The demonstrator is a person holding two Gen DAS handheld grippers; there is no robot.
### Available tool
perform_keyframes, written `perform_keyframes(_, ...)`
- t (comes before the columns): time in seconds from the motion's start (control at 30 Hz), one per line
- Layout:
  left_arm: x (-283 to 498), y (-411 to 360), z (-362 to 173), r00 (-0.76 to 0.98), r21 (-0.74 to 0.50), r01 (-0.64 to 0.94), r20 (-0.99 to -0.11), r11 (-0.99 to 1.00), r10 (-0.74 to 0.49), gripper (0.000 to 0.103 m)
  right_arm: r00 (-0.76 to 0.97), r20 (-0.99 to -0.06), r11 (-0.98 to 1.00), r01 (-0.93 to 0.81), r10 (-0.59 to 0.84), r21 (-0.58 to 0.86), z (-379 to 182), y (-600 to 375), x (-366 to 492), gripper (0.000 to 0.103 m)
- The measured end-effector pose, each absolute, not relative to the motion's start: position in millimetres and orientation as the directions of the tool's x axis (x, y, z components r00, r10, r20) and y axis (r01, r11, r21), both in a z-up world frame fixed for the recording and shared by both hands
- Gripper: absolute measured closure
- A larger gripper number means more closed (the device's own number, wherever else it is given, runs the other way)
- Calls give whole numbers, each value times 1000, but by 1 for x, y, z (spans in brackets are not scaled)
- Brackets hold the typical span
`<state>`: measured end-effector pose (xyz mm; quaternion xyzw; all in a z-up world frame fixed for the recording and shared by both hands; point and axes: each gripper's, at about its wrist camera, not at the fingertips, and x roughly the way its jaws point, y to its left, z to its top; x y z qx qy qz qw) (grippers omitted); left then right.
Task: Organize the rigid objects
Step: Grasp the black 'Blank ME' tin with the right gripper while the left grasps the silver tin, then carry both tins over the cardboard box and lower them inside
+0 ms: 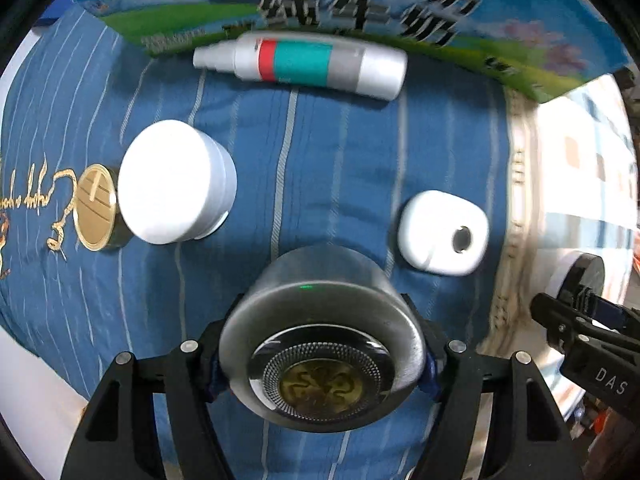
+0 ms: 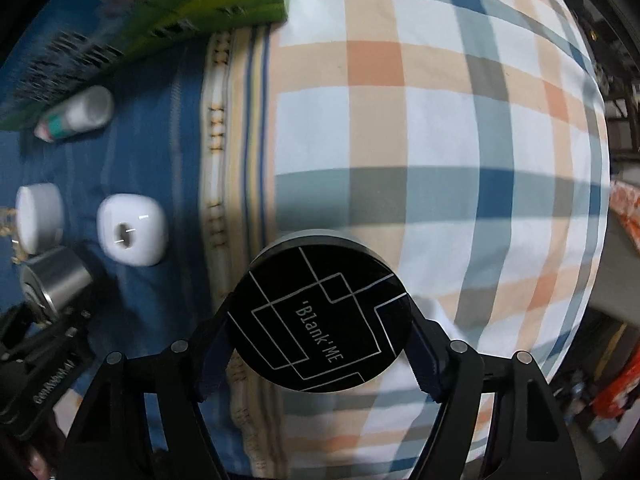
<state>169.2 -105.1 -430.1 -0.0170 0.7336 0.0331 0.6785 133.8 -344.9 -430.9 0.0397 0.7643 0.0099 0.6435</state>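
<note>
My left gripper (image 1: pixel 320 344) is shut on a round silver tin (image 1: pixel 320 332) with a gold emblem, held over the blue striped cloth (image 1: pixel 320 152). On the cloth lie a white jar (image 1: pixel 176 182), a gold-lidded jar (image 1: pixel 96 206), a white rounded case (image 1: pixel 442 232) and a spray bottle (image 1: pixel 300 64) with red and teal bands. My right gripper (image 2: pixel 320 320) is shut on a black round compact (image 2: pixel 320 320) marked "Blank ME", held over the plaid cloth (image 2: pixel 440 120). The silver tin (image 2: pixel 56 280) in the left gripper shows at the left of the right wrist view.
A blue and green printed box (image 1: pixel 360 0) lies along the far edge of the blue cloth. The plaid cloth (image 1: pixel 580 168) adjoins the blue cloth on the right. The right gripper (image 1: pixel 588 300) with the black compact shows at the right edge. Clutter lies beyond the plaid cloth (image 2: pixel 624 380).
</note>
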Motion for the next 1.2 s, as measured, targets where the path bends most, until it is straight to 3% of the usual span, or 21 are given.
perform_keyframes(0.37, 152, -104, -307, 151, -17, 18, -988, 1000, -20, 34, -29, -986, 986, 38, 162, 161, -332, -343, 111, 26)
perform_keyframes(0.63, 209, -69, -225, 305, -45, 41, -951, 998, -56, 34, 93, -970, 974, -22, 225, 224, -235, -312, 157, 26)
perform_keyframes(1.0, 293, -52, -195, 372, -73, 67, -924, 995, -93, 34, 177, -952, 968, -57, 250, 244, -199, -281, 239, 26)
perform_keyframes(1.2, 351, -53, -210, 348, -83, 80, -931, 993, -105, 34, 197, -959, 979, -49, 203, 197, -222, -256, 306, 26)
